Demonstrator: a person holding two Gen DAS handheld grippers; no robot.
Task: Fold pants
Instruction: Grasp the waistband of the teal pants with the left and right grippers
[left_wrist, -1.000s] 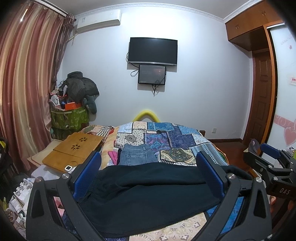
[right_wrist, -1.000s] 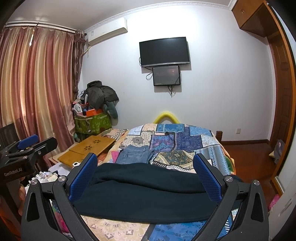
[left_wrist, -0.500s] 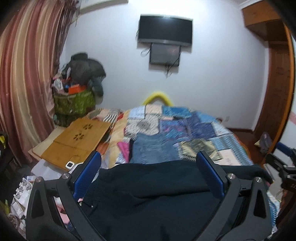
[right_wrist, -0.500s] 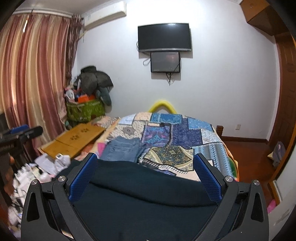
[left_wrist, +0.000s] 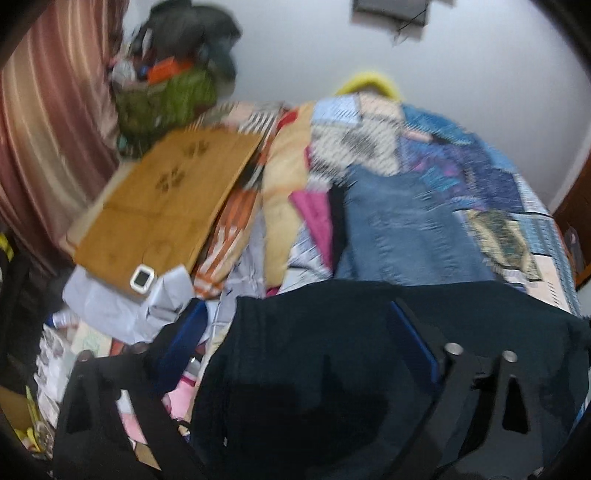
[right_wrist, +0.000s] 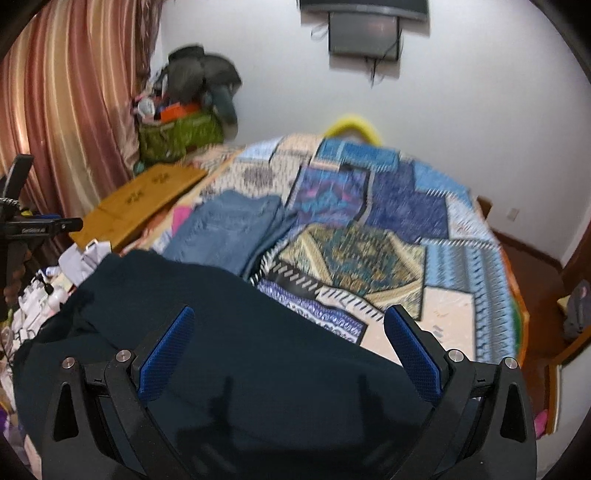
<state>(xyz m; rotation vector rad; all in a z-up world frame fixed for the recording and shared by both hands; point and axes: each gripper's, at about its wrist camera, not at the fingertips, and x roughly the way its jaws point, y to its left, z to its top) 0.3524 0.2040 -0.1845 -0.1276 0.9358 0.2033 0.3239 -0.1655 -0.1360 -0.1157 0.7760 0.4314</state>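
White wall (right_wrist: 461, 122), blurry striped curtain (right_wrist: 70, 110)

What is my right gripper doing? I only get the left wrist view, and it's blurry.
Observer: The right gripper is open, its jaws spread wide over the dark pants, with nothing clamped between them.
Operator: Where do the pants end on that side?
Observer: Their edge runs diagonally from the folded jeans down toward the right jaw. Past it lies bare patchwork quilt.
Operator: And beyond the quilt?
Observer: The quilt drops off at the bed's right edge, with wooden floor beyond.
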